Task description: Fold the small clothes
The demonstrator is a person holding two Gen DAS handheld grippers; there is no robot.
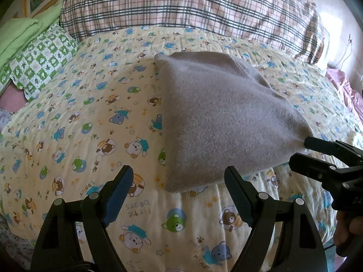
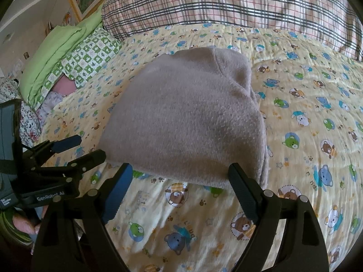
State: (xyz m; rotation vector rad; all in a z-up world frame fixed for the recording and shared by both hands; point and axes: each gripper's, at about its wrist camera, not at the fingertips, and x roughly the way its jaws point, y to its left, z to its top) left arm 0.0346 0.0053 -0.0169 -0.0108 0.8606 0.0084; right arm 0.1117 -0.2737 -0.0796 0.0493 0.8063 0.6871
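Note:
A grey knitted garment (image 1: 215,117) (image 2: 181,117) lies folded on the yellow bear-print bedspread (image 1: 90,113) (image 2: 306,90). My left gripper (image 1: 179,179) is open, its fingers wide apart just before the garment's near left corner. From the right wrist view the left gripper (image 2: 90,147) sits beside that corner, with nothing between its pads. My right gripper (image 2: 180,174) is open too, with the garment's near edge lying between its fingers and the pads not pressing on it. In the left wrist view the right gripper (image 1: 299,151) reaches the garment's right corner.
A folded plaid quilt (image 1: 181,6) (image 2: 226,2) runs along the far side of the bed. A green checked pillow (image 1: 40,63) and a green blanket (image 1: 18,36) lie at the far left. Pink cloth (image 1: 344,86) is bunched at the right edge. A hand (image 2: 22,222) holds the left gripper.

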